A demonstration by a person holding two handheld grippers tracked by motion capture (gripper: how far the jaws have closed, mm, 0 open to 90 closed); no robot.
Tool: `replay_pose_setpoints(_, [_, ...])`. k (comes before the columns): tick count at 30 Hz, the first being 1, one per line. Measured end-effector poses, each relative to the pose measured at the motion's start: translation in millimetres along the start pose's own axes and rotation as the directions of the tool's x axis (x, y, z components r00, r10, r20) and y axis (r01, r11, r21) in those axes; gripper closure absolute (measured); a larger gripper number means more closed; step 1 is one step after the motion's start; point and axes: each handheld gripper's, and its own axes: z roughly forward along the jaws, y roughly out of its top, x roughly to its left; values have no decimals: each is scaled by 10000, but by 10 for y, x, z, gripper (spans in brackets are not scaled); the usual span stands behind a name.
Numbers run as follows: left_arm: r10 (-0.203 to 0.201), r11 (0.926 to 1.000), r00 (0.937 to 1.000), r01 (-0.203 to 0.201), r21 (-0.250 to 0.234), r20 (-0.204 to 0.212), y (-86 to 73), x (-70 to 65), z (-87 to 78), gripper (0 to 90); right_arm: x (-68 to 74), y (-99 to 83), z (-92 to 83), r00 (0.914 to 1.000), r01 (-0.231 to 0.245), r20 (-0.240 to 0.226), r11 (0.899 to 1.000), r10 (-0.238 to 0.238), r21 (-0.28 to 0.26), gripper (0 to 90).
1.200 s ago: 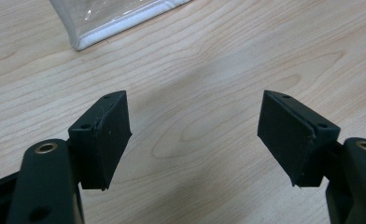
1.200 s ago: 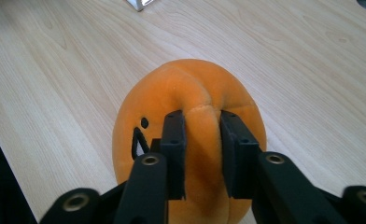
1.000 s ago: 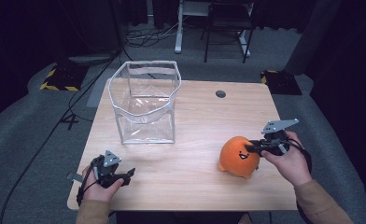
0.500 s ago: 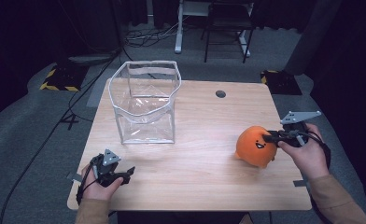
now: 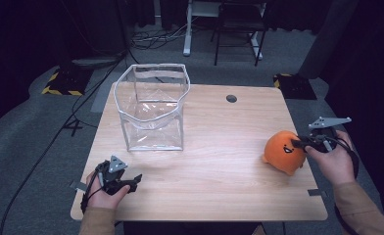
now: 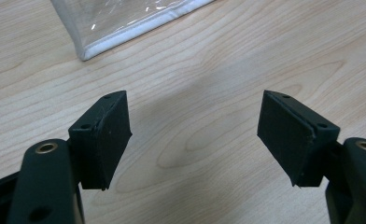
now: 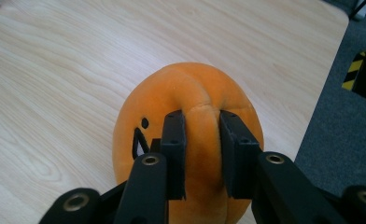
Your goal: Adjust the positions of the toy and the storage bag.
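My right gripper (image 5: 300, 143) pinches a fold of the orange plush (image 5: 283, 152) between its fingers, near the surface's (image 5: 219, 186) right edge. My left gripper (image 5: 131, 182) rests with fingers wide apart, holding nothing.

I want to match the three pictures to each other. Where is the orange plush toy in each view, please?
High view: the orange plush toy sits at the right side of the wooden table, pinched by the right gripper.
Left gripper view: not in it; bare table and a corner of the clear bag.
Right gripper view: lower centre, a fold of it squeezed between the jaws.
Shared landmark: the light wood tabletop.
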Motion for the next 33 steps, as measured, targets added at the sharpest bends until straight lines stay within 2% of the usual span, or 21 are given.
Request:
replay_pose_setpoints(1, [11, 10000, 10000, -11, 17, 12, 1, 11, -13, 259, -14, -76, 116, 10000, -17, -67, 9994, 19, 331, 712])
replay_pose_setpoints(2, [11, 10000, 10000, -11, 17, 12, 1, 11, -13, 259, -14, -76, 116, 10000, -17, -67, 9994, 19, 331, 712])
replay_pose_setpoints(3, [8, 10000, 10000, -8, -11, -19, 5, 22, -24, 259, -39, -143, 177, 9999, -146, 27, 9999, 146, -24, 678])
replay_pose_setpoints(4, [-39, 10000, 10000, 39, -43, -31, 9, 34, -40, 259, -58, -156, 167, 9993, -360, -40, 9993, 359, -141, 678])
replay_pose_setpoints(7, [-74, 9999, 9999, 73, -125, -101, 25, 68, -86, 259, -82, -162, 144, 9984, -562, -101, 9981, 560, -243, 600])
replay_pose_setpoints(9, [-126, 9997, 9999, 123, -194, -119, 31, 74, -96, 258, -83, -151, 122, 9988, -480, -5, 9986, 480, -223, 543])
replay_pose_setpoints(10, [-133, 9998, 9998, 131, -178, -121, 32, 77, -99, 258, -76, -131, 87, 9993, -371, 92, 9983, 376, -444, 499])
replay_pose_setpoints(17, [-164, 9998, 9998, 162, -145, -117, 7, 62, -100, 259, 1, -51, 62, 9998, -162, 79, 9964, 170, -831, 437])
replay_pose_setpoints(22, [-228, 9996, 9996, 224, -190, -193, -27, 65, -155, 259, 148, 102, 77, 9997, 237, -82, 9930, -248, -1161, 437])
replay_pose_setpoints(25, [-277, 9994, 9993, 271, -235, -264, -43, 70, -186, 259, 284, 217, 126, 9975, 516, -419, 9897, -576, -1338, 473])
replay_pose_setpoints(26, [-275, 9993, 9993, 269, -242, -266, -49, 70, -192, 259, 390, 285, 182, 9945, 695, -677, 9872, -798, -1434, 495])
replay_pose_setpoints(27, [-259, 9995, 9993, 253, -212, -282, -54, 71, -199, 259, 390, 285, 182, 9945, 695, -677, 9872, -798, -1434, 495])
replay_pose_setpoints(29, [-277, 9994, 9992, 271, -234, -274, -64, 73, -206, 260, 554, 375, 277, 9901, 906, -903, 9810, -1072, -1717, 531])
replay_pose_setpoints(32, [-313, 9993, 9991, 307, -232, -281, -90, 75, -223, 260, 701, 474, 400, 9823, 1008, -1379, 9784, -1267, -1806, 572])
replay_pose_setpoints(33, [-313, 9993, 9991, 307, -232, -281, -90, 75, -223, 260, 701, 474, 400, 9823, 1008, -1379, 9784, -1267, -1806, 572])
